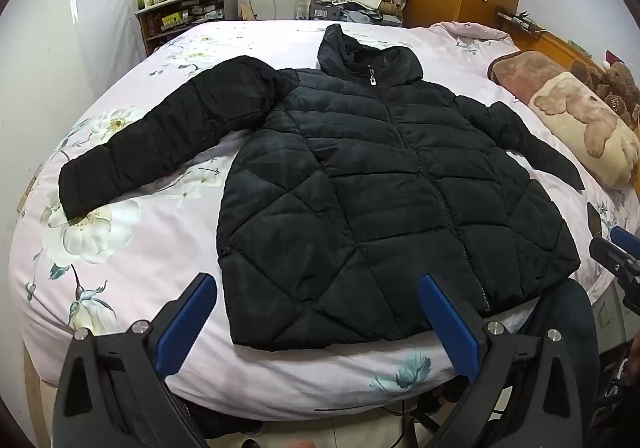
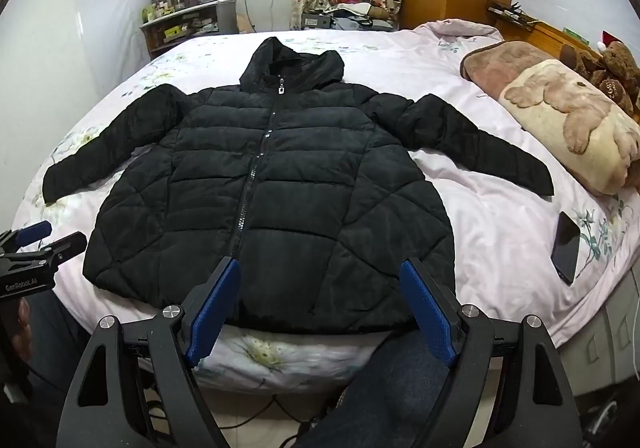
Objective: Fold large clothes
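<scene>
Ahead of both jaws: jacket [image 1: 360, 184] flat on bed [image 1: 132, 248], zipped, sleeves spread | left gripper [image 1: 318, 322] level at near hem, jaws released, empty | right gripper [image 2: 320, 312] alongside, jaws released, empty | phone [image 2: 566, 248] right of jaws

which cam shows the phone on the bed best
The right wrist view. The phone lies there in full, dark screen up, on the bedsheet right of the black jacket. The left wrist view shows only a dark sliver at its right edge, behind the right hand-held gripper.
</scene>
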A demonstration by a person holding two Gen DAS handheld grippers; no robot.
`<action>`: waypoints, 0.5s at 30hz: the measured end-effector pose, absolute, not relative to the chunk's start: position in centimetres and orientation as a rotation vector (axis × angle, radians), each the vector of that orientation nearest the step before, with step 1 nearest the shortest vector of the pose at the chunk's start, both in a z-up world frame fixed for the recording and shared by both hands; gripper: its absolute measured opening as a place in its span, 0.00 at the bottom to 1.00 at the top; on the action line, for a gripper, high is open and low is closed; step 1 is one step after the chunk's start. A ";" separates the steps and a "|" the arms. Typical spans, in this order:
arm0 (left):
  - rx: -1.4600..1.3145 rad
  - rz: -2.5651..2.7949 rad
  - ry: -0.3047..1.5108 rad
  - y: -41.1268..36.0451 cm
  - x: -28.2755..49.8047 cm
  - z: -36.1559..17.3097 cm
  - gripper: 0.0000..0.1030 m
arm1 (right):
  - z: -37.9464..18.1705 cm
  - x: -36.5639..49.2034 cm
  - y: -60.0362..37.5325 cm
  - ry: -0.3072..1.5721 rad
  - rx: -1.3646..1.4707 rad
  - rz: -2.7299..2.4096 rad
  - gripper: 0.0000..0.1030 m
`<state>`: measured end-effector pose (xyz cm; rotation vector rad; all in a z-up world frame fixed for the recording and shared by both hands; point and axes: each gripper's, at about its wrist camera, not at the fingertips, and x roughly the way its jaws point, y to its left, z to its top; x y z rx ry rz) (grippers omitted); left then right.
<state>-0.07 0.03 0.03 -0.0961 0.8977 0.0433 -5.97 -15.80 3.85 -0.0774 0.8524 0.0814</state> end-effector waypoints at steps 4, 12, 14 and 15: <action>-0.103 0.041 0.901 0.4 -0.4 0.1 0.99 | 3.8 -5.9 -15.7 0.860 -0.069 0.090 0.80; -0.094 0.042 0.917 0.6 0.2 -0.3 0.99 | 3.8 -5.7 -15.5 0.865 -0.071 0.087 0.80; -0.092 0.039 0.919 0.7 0.1 -0.4 0.99 | 3.5 -5.6 -15.5 0.864 -0.071 0.087 0.80; -0.091 0.037 0.921 0.8 0.1 -0.5 0.99 | 3.5 -5.6 -15.4 0.866 -0.073 0.086 0.80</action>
